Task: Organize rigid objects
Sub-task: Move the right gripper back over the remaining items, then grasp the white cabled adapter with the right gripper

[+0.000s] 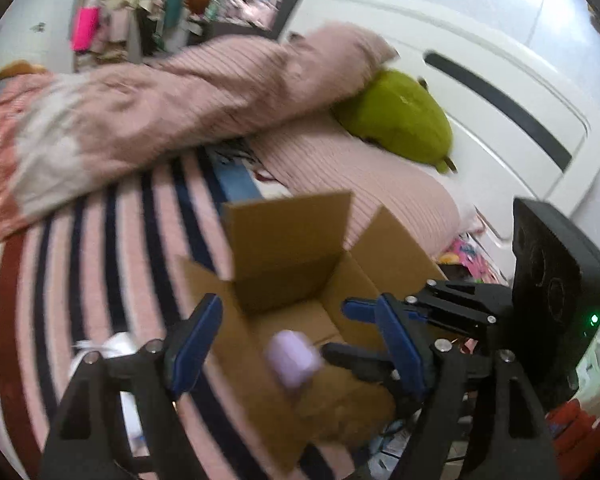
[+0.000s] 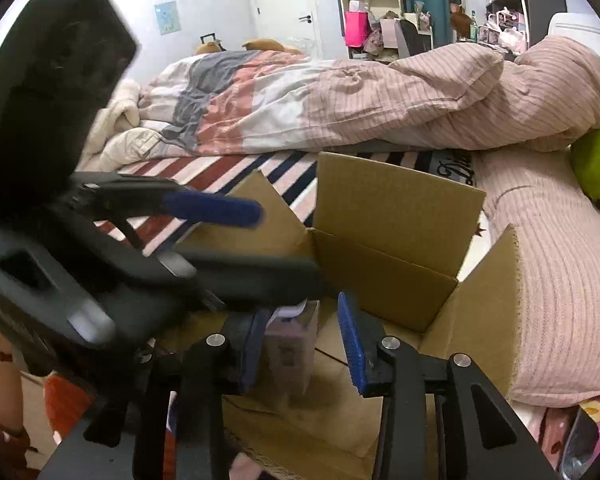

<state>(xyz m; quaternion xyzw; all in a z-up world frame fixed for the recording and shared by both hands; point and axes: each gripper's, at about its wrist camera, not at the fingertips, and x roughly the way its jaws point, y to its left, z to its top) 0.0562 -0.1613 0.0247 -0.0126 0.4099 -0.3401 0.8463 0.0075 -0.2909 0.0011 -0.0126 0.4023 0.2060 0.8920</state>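
Striped bedspread [image 1: 112, 264] carries an open brown cardboard box [image 1: 296, 264]. Left gripper [image 1: 300, 344] stands apart, a lilac cylinder [image 1: 294, 362] loose between its jaws above the box. Right gripper [image 2: 302, 344], parted, brackets a pale rectangular carton [image 2: 292, 344], untouched.

The pale purple object [image 1: 294, 364] over the cardboard box [image 1: 288, 264] is smeared by motion in the left wrist view; its shape cannot be told. In the right wrist view, the clear-walled item [image 2: 292, 344] between the right tool's [image 2: 302, 350] fingers is half hidden by them, its label unreadable. The left tool [image 2: 216, 210] there is blurred, covering the box's near-left corner.
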